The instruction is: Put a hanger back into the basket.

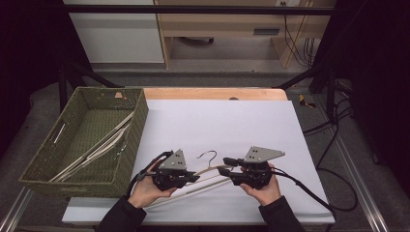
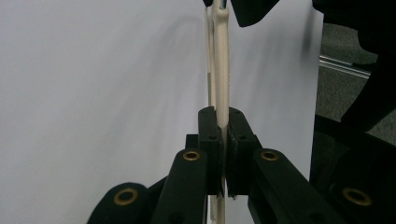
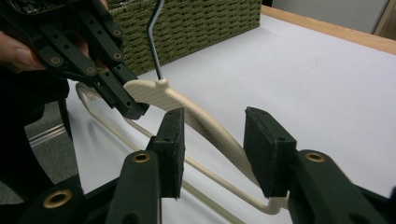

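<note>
A cream hanger (image 1: 212,170) with a dark metal hook (image 1: 209,154) is held just above the white sheet, between my two grippers. My left gripper (image 1: 196,177) is shut on one shoulder of it; the left gripper view has the jaws (image 2: 222,123) pinched on the cream hanger bar (image 2: 220,56), which runs away from the camera. My right gripper (image 1: 228,170) stands open, and in the right gripper view (image 3: 212,144) its pads sit on either side of the hanger's other arm (image 3: 187,105) without touching it. There the left gripper (image 3: 133,105) grips beside the hook (image 3: 154,42).
A green woven basket (image 1: 138,125) stands at the left of the table and holds several more cream hangers (image 1: 96,145). The white sheet (image 1: 217,121) covers the table up to the bare wooden strip (image 1: 212,93) at the back. Cables trail off at the right.
</note>
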`<state>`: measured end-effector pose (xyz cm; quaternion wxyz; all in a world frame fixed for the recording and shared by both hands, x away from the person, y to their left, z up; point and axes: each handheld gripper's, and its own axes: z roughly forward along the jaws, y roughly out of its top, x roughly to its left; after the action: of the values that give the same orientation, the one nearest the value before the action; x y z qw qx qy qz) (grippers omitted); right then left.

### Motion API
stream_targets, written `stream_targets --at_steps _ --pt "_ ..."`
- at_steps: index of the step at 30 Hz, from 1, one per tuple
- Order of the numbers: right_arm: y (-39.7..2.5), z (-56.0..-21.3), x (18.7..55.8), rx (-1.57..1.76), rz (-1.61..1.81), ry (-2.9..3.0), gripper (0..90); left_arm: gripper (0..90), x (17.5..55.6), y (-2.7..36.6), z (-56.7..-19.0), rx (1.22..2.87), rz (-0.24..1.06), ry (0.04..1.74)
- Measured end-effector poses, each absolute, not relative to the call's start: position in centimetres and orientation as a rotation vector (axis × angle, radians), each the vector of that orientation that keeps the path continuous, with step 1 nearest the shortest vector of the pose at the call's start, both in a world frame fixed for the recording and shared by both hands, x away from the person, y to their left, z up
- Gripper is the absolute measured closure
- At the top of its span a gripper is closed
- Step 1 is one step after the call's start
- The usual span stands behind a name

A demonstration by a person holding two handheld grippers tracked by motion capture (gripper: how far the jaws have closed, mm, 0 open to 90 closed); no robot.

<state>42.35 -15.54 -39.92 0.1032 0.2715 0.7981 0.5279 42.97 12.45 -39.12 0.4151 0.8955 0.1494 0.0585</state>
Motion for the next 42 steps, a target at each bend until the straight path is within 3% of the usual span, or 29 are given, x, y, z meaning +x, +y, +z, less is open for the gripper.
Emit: stream_targets --at_steps 11,19,26,42 --pt "-19.1 -39.8 41.9 0.911 1.558 2.180 32.6 86.8 42.8 14.6 -38.2 2.146 0.248 0.534" --pt "-21.6 -40.2 41.9 1.061 1.509 2.089 11.8 86.8 42.3 16.3 -36.1 2.068 0.331 0.560" --pt "-22.9 -40.5 41.8 1.116 1.473 2.051 7.0 86.8 41.8 17.8 -33.3 2.023 0.386 0.557" --pt "-23.7 -40.3 41.6 1.151 1.466 2.005 5.7 86.8 42.2 23.2 -26.4 1.990 0.491 0.579"
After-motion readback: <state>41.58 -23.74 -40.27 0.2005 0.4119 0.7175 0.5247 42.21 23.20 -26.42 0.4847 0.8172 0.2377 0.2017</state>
